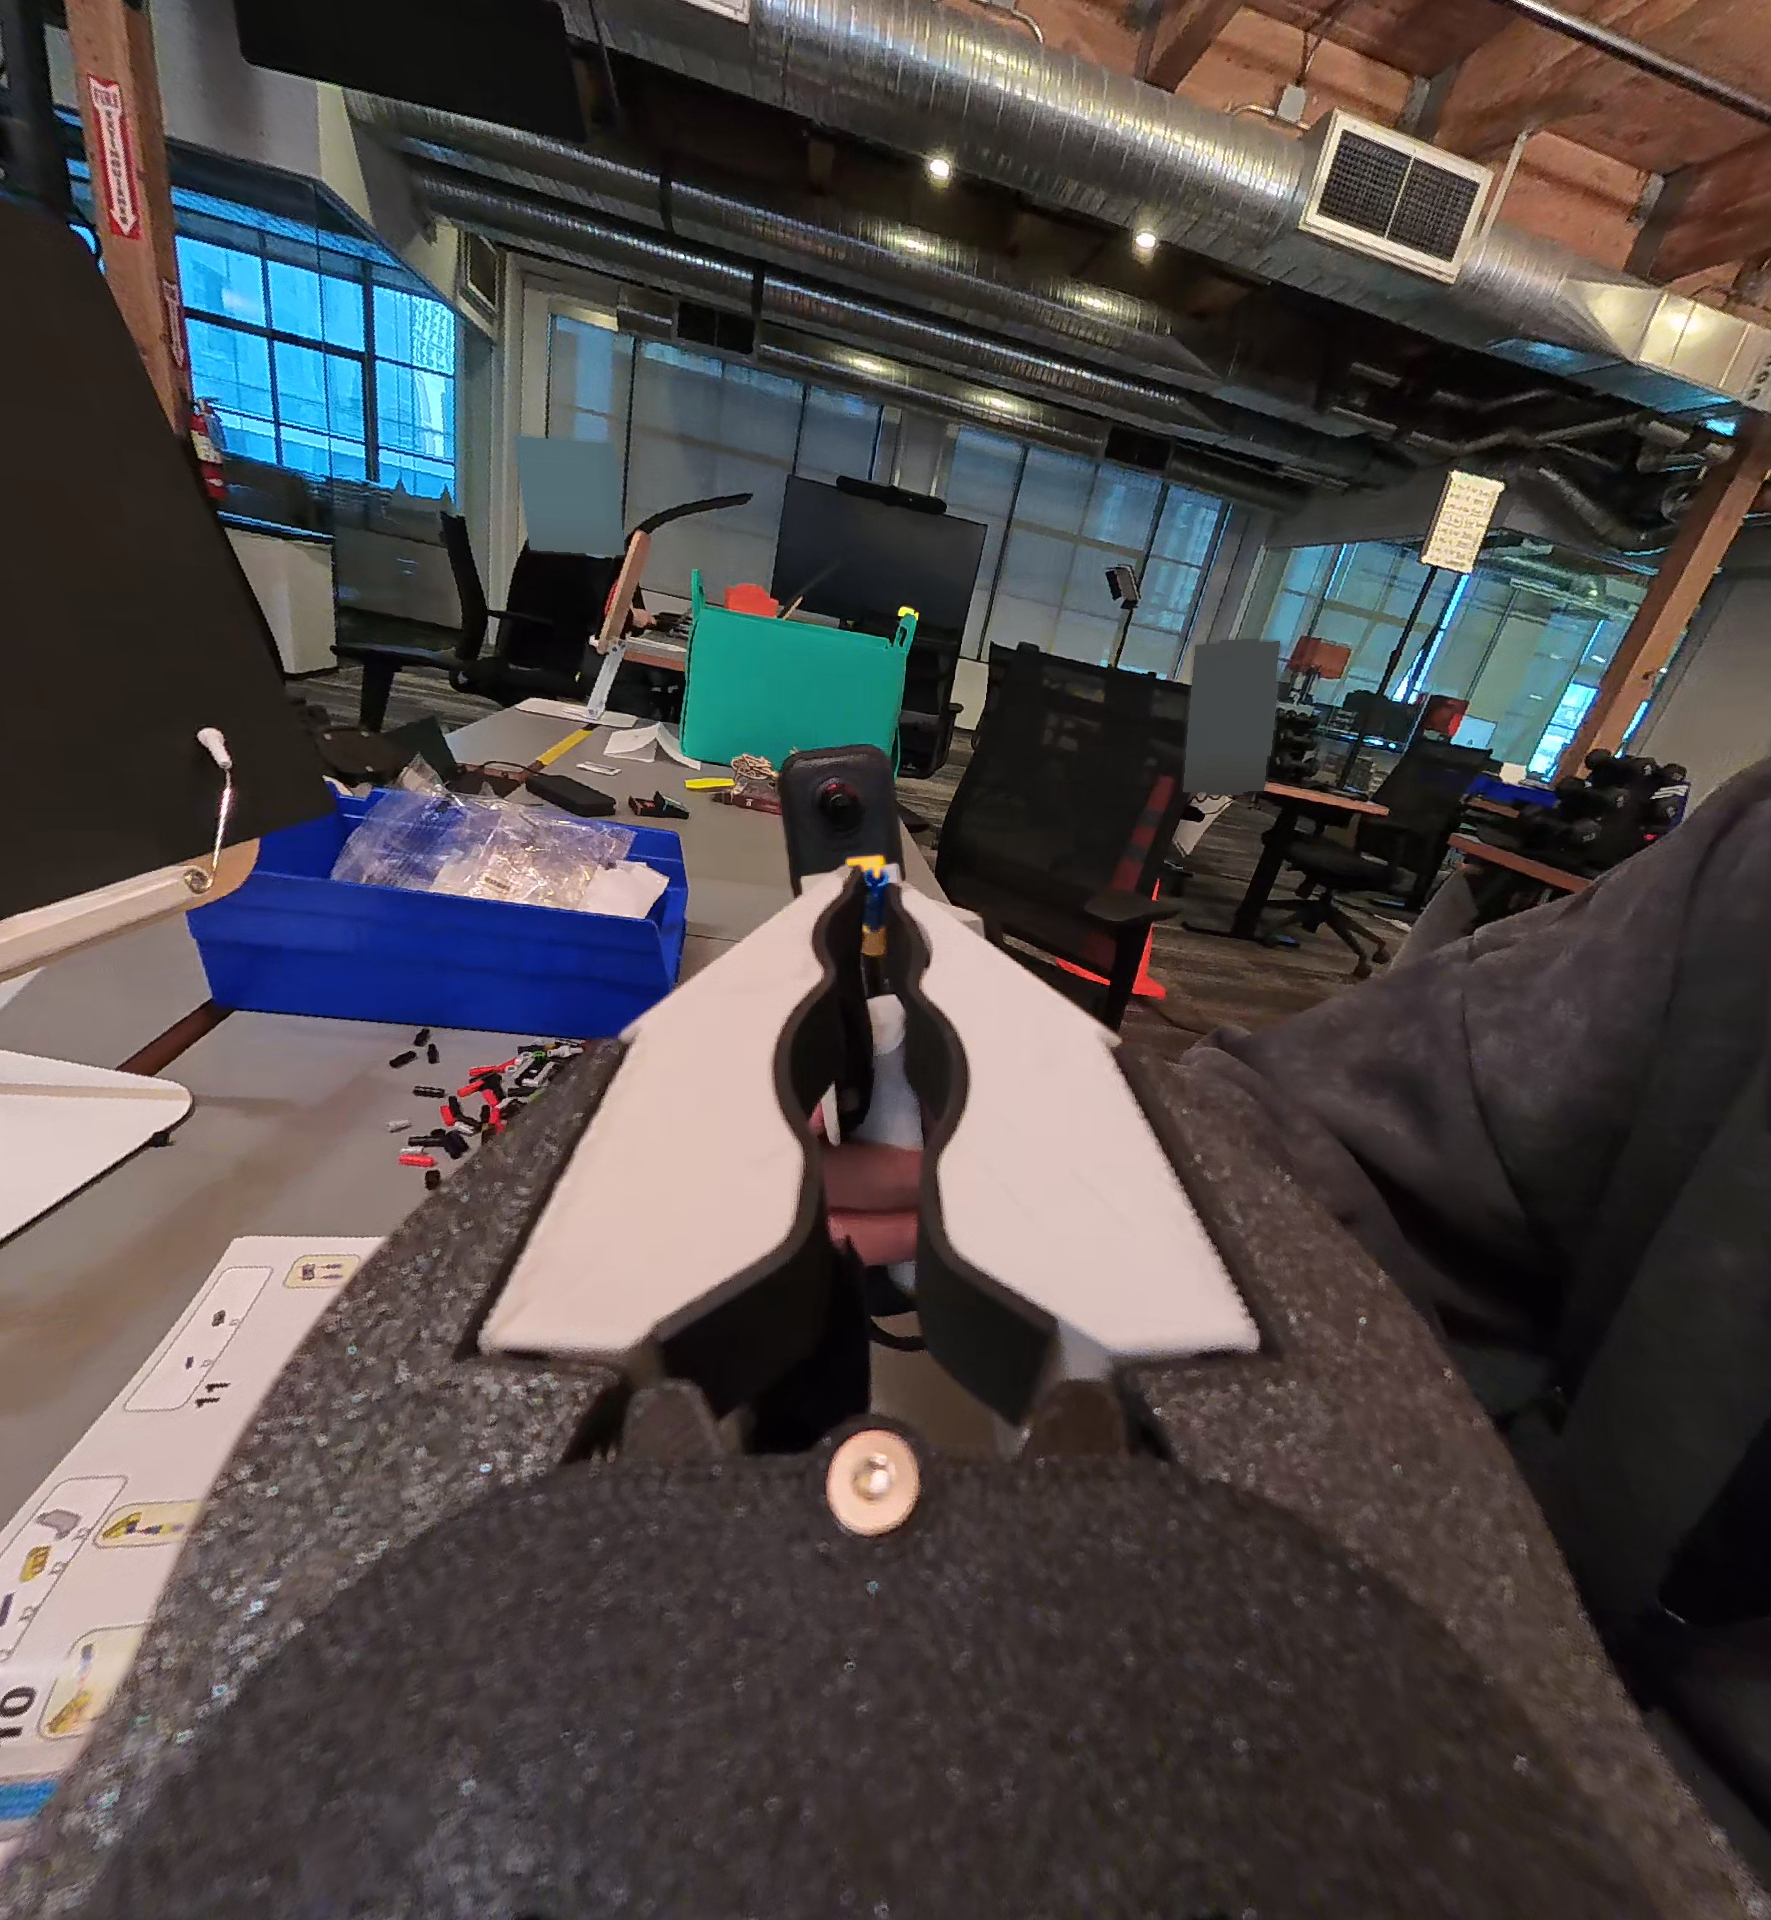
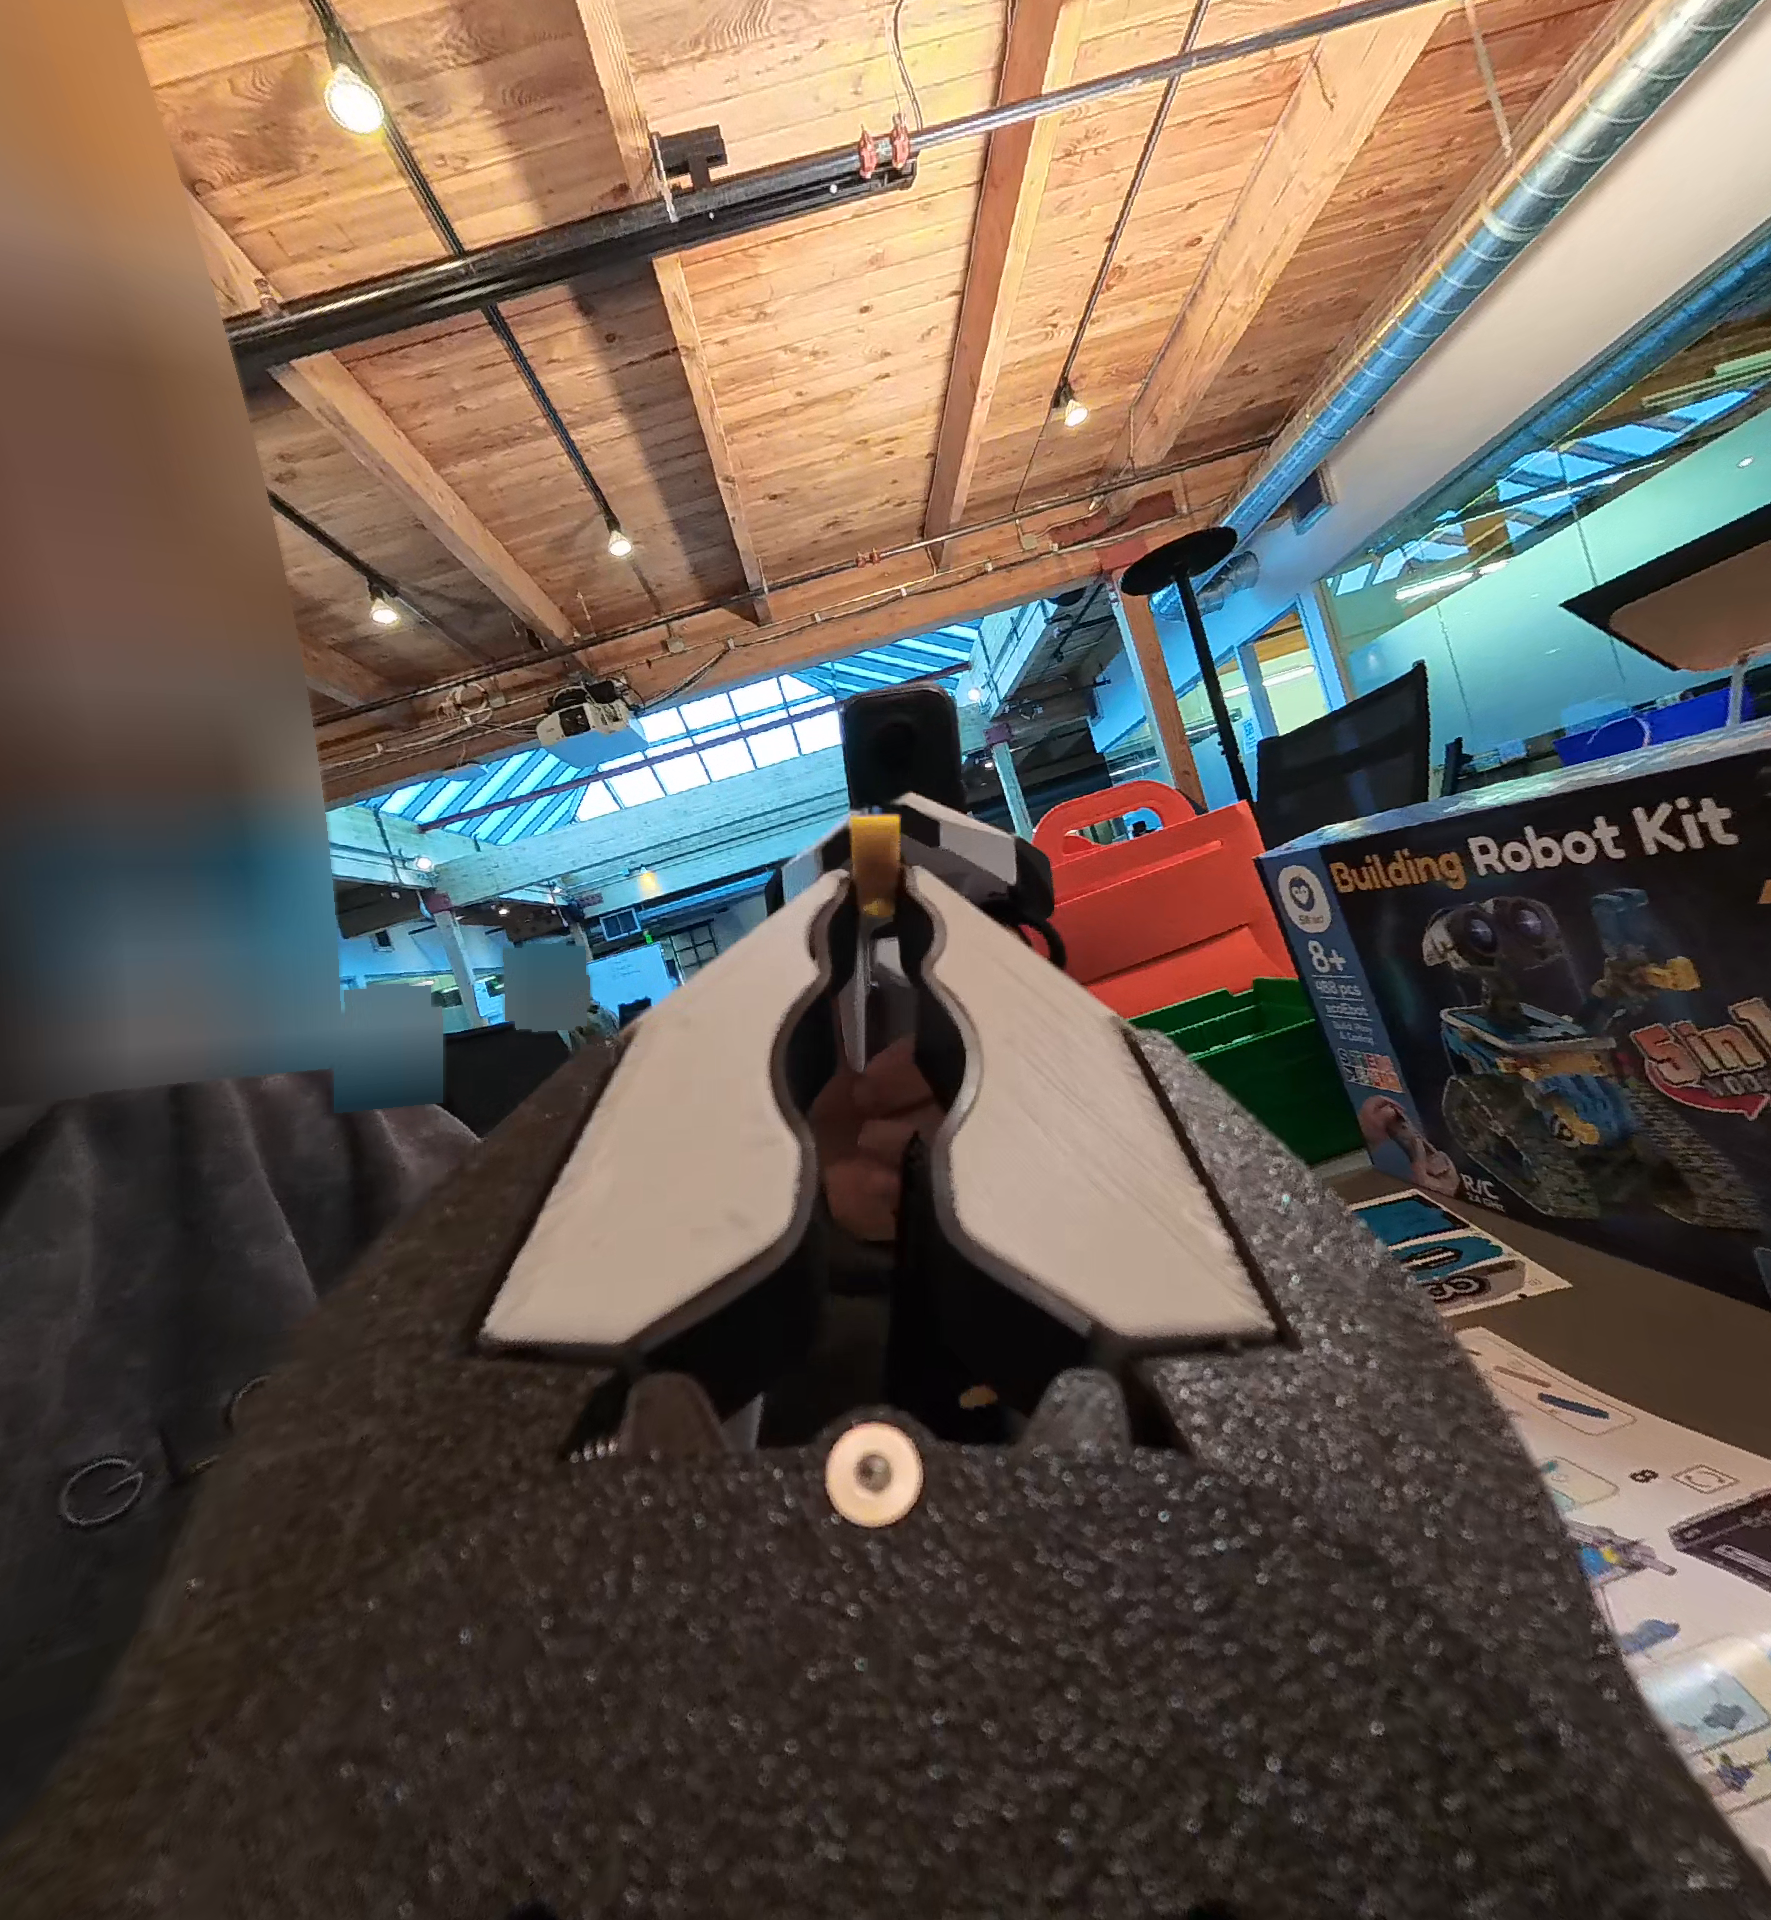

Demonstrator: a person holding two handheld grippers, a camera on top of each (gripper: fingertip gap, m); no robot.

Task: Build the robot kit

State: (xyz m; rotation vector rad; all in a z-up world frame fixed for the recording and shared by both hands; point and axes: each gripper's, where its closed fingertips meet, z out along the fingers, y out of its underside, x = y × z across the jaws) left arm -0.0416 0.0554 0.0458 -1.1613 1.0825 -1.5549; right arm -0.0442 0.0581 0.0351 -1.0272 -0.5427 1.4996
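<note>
My left gripper (image 1: 873, 883) is shut on a small blue and yellow building piece (image 1: 873, 902), held in the air above the grey table (image 1: 289, 1070). My right gripper (image 2: 873, 868) is shut on a small yellow building piece (image 2: 875, 860), also raised and tilted upward. The two grippers face each other tip to tip. Each view shows the other gripper's black camera just beyond the tips, in the left wrist view (image 1: 837, 816) and in the right wrist view (image 2: 896, 758). A hand shows through the gap between the fingers in both views. Small black and red loose pieces (image 1: 476, 1101) lie on the table below left.
A blue bin (image 1: 434, 935) with clear plastic bags stands on the table, an instruction sheet (image 1: 81, 1558) at the near left. A lamp base (image 1: 29, 1143) is at left. A kit box (image 2: 1587, 1029), orange case (image 2: 1161, 894) and green tray (image 2: 1245, 1049) stand at right. A grey sleeve (image 1: 1483, 1091) is close by.
</note>
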